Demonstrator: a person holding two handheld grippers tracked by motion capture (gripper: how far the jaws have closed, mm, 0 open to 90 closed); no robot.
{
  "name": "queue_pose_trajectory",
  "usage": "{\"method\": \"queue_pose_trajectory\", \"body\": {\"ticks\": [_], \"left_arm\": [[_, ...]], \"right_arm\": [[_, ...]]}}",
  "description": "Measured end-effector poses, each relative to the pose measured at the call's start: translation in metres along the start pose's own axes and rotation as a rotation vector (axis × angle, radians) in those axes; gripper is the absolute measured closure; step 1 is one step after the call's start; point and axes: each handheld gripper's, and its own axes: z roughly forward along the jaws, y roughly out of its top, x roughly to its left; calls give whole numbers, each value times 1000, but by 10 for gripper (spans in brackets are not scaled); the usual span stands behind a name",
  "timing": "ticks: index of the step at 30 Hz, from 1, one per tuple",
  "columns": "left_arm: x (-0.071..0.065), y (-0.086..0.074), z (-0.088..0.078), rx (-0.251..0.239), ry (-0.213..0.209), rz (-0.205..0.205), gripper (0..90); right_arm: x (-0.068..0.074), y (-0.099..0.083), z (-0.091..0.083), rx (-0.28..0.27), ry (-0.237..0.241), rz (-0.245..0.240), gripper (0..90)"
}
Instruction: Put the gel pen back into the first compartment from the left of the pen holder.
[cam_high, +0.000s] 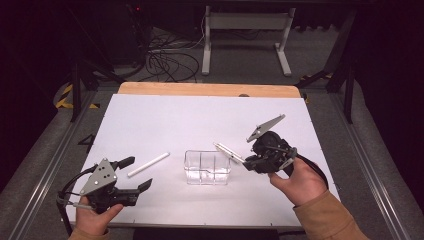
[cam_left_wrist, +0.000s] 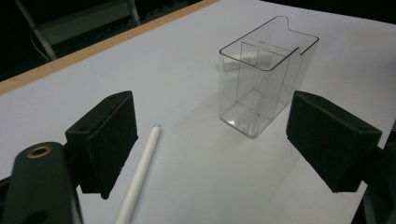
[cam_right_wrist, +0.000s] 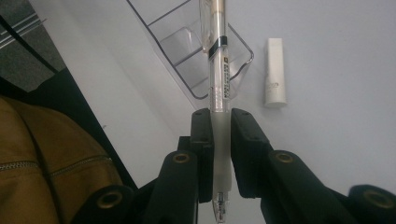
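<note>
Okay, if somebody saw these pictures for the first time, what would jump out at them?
First, the right gripper clamping a clear pen by its grip, angled over the clear plastic organizer at mid-table. Next, the white pen lying left of that box, with the left gripper open just behind it.

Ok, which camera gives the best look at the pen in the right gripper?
The right gripper view: the pen runs up between the shut jaws, its label visible. The high view shows it small, sticking out of the right gripper over the clear box.

The container (cam_high: 208, 167) stands near the middle of the table (cam_high: 165, 117) — 1 marker (cam_high: 148, 164) lies just to its left. The pen (cam_high: 229, 152), clamped in the right gripper (cam_high: 246, 162), hangs above the container's right edge — the left gripper (cam_high: 139, 174) sits at the near-left corner.
</note>
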Motion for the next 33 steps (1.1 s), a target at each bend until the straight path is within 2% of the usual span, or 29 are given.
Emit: {"method": "queue_pose_trajectory", "body": {"ticks": [12, 17, 29, 33], "left_arm": [[3, -1, -2, 0, 10, -2, 169], [3, -1, -2, 2, 11, 1, 169], [3, -1, -2, 3, 13, 2, 169], [3, -1, -2, 2, 13, 1, 169]], "right_arm": [[5, 19, 2, 48, 28, 18, 802], [7, 27, 6, 79, 31, 8, 802], [13, 48, 21, 150, 49, 21, 802], [17, 54, 26, 172, 57, 8, 802]]}}
